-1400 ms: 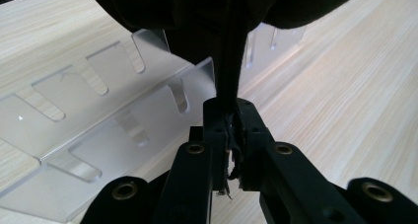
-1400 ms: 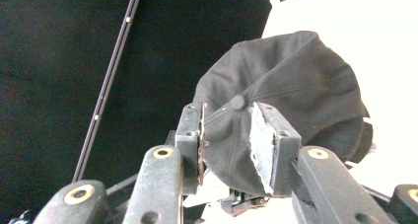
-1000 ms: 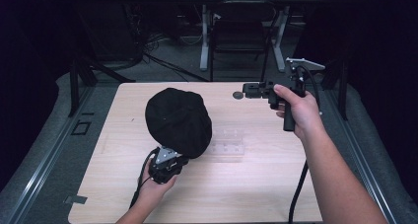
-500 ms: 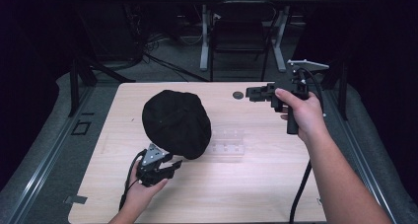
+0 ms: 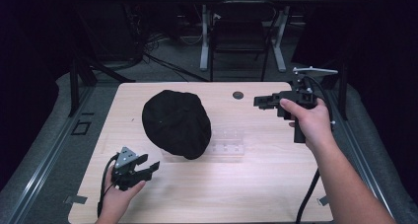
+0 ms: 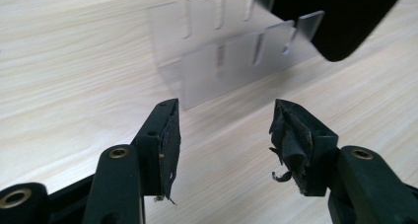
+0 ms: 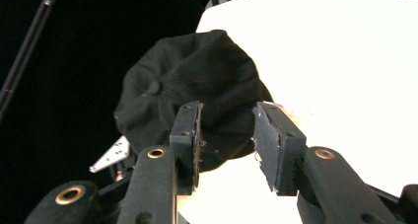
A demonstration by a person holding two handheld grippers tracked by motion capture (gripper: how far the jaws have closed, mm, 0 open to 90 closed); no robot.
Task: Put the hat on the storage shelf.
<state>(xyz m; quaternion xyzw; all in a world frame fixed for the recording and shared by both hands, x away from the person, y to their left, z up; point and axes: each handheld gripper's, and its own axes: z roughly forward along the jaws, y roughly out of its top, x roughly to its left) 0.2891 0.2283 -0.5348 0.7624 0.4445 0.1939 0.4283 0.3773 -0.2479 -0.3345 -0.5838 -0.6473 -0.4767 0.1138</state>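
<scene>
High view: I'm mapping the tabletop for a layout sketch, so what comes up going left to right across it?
Left gripper, jaws open and empty → black fabric cap → clear slotted plastic rack → right gripper held above the light wooden table.

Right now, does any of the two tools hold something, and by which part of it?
Nothing is held. The left tool has just been opening, nothing between its jaws, apart from the black cap. The right tool is open in the air.
</scene>
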